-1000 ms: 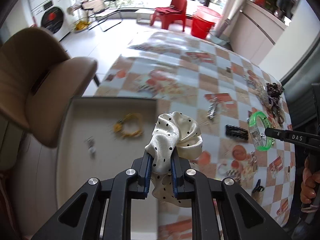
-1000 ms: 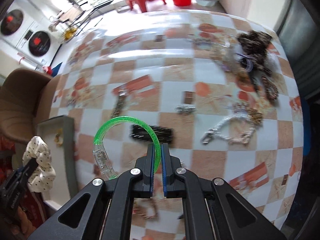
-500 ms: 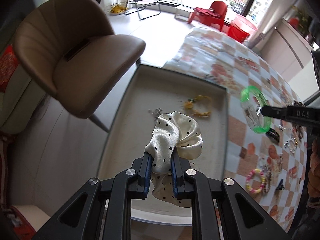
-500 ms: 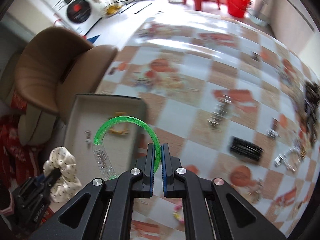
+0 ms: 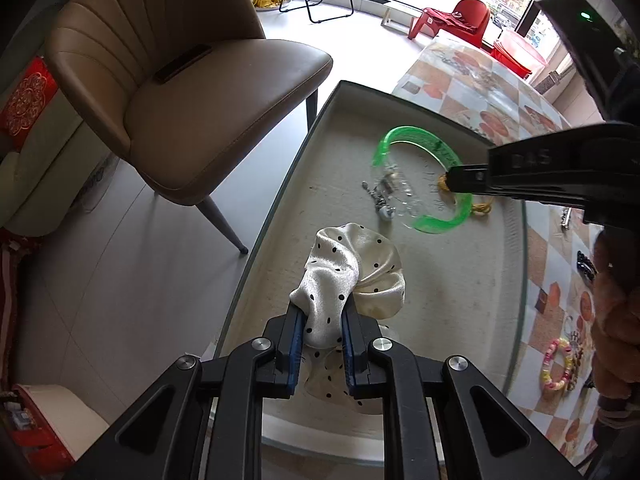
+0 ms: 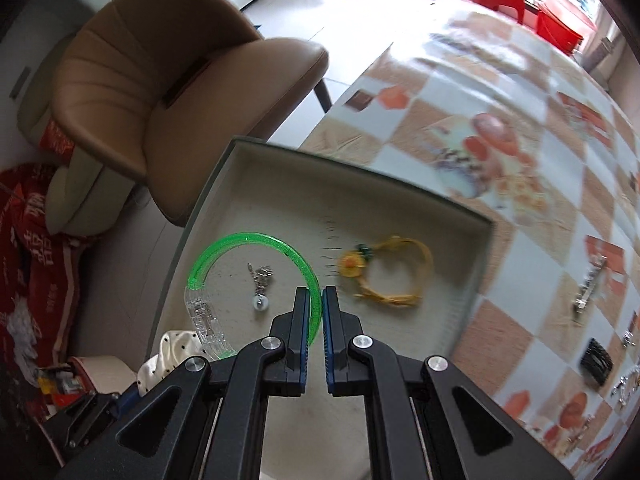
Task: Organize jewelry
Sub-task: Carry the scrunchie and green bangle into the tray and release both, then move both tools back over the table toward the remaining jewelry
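Two items hang over the tray (image 5: 320, 128): in the left view, your left hand-held gripper (image 5: 322, 334) pinches the polka-dot scrunchie (image 5: 352, 272). In the right view, your right hand-held gripper (image 6: 315, 312) clamps the green bangle (image 6: 256, 240) above the pendant (image 6: 261, 286); next, probably lower and release each clear of it.

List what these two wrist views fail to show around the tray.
- Yellow bracelet: left wrist view, mostly hidden behind the right gripper.
- Polka-dot scrunchie: right wrist view, partly covered by the green bangle's clear clasp.
- Tray's near edge: left wrist view, blocked by the left gripper.
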A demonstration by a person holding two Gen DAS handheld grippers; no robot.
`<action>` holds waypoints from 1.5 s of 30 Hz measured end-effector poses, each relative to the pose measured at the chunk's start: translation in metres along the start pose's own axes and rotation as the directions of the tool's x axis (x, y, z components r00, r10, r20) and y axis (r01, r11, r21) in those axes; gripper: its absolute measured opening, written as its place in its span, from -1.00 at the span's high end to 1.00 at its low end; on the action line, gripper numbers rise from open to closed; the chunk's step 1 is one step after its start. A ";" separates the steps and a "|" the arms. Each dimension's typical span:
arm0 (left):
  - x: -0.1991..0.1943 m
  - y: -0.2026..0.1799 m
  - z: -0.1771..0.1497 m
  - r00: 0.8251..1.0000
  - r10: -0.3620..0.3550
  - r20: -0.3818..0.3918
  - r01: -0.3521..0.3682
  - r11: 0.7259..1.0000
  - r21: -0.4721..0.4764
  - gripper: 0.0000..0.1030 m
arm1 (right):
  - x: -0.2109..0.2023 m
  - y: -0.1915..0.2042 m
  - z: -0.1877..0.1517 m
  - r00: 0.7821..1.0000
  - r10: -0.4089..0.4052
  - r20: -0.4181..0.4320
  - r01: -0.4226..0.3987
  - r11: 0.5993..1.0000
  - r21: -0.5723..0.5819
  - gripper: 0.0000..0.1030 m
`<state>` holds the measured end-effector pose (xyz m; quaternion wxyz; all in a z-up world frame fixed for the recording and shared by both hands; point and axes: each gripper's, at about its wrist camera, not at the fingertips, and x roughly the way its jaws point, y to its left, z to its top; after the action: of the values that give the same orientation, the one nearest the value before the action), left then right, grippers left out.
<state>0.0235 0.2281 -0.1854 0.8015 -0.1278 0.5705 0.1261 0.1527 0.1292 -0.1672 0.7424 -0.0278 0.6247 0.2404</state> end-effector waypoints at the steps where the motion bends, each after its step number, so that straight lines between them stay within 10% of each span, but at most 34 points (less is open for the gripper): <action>1: 0.003 0.000 0.000 1.000 0.004 0.005 -0.004 1.000 0.001 0.61 | 0.005 0.000 0.001 1.000 -0.005 0.002 0.005 1.000 0.004 0.87; 19: 0.027 0.001 -0.002 0.997 0.074 0.019 -0.074 0.997 0.018 0.59 | 0.039 -0.005 0.033 0.996 -0.081 0.044 0.076 0.991 0.109 0.87; 23: 0.022 0.000 -0.003 0.996 0.087 0.036 -0.088 0.996 0.025 -0.11 | 0.039 -0.003 0.033 0.996 -0.083 0.041 0.078 0.991 0.108 0.86; 29: 0.016 -0.009 -0.002 0.993 0.103 0.050 -0.107 0.992 0.072 -0.11 | 0.037 -0.003 0.033 0.997 -0.071 0.033 0.067 0.993 0.098 0.83; 32: 0.015 -0.012 0.000 0.993 0.107 0.051 -0.110 0.991 0.075 -0.19 | 0.033 -0.004 0.031 0.998 -0.050 0.036 0.046 0.995 0.093 0.54; 35: 0.008 -0.016 0.001 0.990 0.121 0.075 -0.126 0.990 0.069 -0.95 | 0.023 -0.007 0.028 0.997 -0.037 0.062 0.031 0.995 0.092 0.11; 45: -0.003 -0.036 0.004 0.989 0.121 0.086 -0.133 0.981 0.141 -1.00 | -0.023 -0.038 0.003 0.992 0.045 0.118 -0.063 0.987 0.151 -0.25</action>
<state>0.0381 0.1956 -0.1794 0.8203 -0.0268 0.5540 0.1395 0.1679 0.0895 -0.1547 0.7699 0.0603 0.5986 0.2127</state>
